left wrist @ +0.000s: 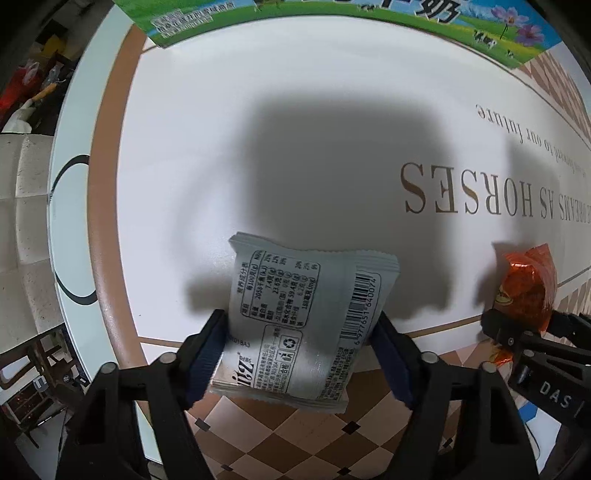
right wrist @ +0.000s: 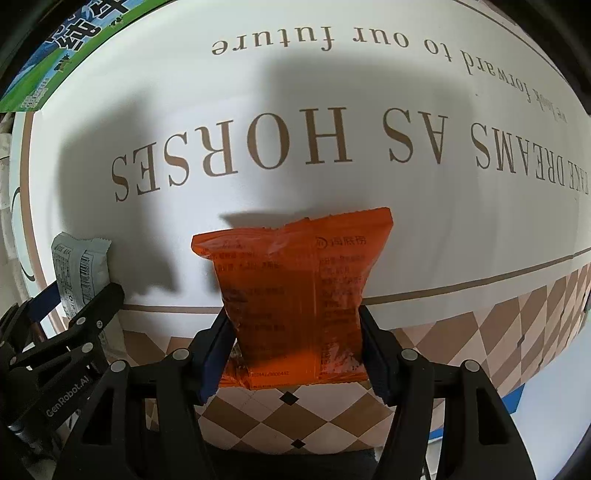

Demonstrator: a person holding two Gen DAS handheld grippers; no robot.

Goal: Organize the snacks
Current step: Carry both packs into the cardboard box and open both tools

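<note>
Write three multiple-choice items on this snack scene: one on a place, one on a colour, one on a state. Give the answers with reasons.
1. Where does the green printed carton lie?
A. at the table's far edge
B. between the fingers
C. under the orange packet

2. What colour is the packet in the right gripper?
A. silver-grey
B. orange
C. green

3. How is the silver-grey foil snack packet held?
A. lying loose on the table
B. between the left gripper pads
C. inside the carton

Answers: 1 A, it shows along the top of both views; 2 B, the glossy orange plastic snack packet sits between its pads; 3 B, both pads press its sides.
</note>
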